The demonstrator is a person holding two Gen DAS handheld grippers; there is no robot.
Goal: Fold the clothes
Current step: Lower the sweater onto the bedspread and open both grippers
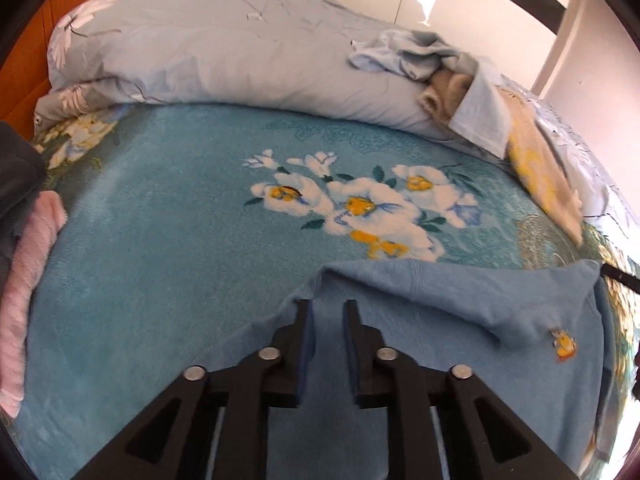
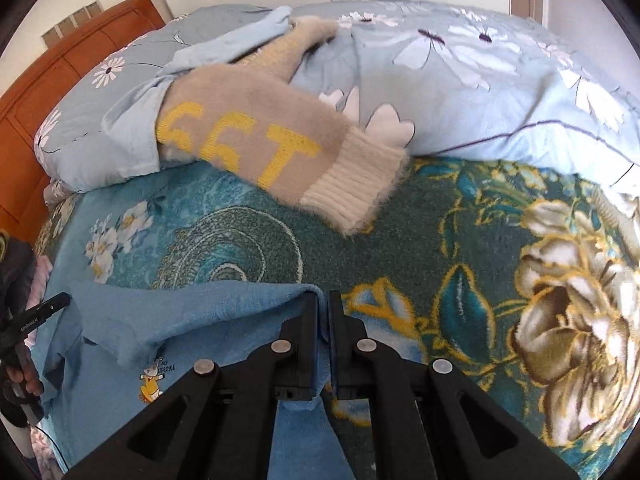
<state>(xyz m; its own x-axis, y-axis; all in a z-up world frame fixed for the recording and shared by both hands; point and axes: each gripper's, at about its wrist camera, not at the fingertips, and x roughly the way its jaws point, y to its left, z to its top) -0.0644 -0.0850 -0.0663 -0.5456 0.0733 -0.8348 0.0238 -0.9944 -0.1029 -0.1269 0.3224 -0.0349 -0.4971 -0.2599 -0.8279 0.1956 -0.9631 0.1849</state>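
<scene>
A light blue sweater (image 1: 460, 320) lies spread on the floral blue blanket (image 1: 160, 240) of the bed, filling the lower right of the left wrist view and the lower left of the right wrist view. A small yellow cartoon patch (image 1: 564, 346) shows on its front, beside a folded-over sleeve.

The left gripper (image 1: 327, 312) sits low over the sweater's left edge with its jaws parted by a modest gap; cloth lies under and between the fingers, but the pictures do not show them pinching it. The right gripper (image 2: 323, 304) has its jaws nearly together, clamped on the sweater's upper right corner, where the fabric bunches against the fingers.

In the upper middle of the right wrist view, a beige fuzzy sweater (image 2: 256, 136) with yellow figures and a ribbed cream hem drapes off the rolled pale blue flowered quilt (image 2: 480, 80) onto the blanket, partly under a light blue shirt (image 2: 132, 128). At the left edge of the left wrist view lies a pink knitted garment (image 1: 28, 272).
</scene>
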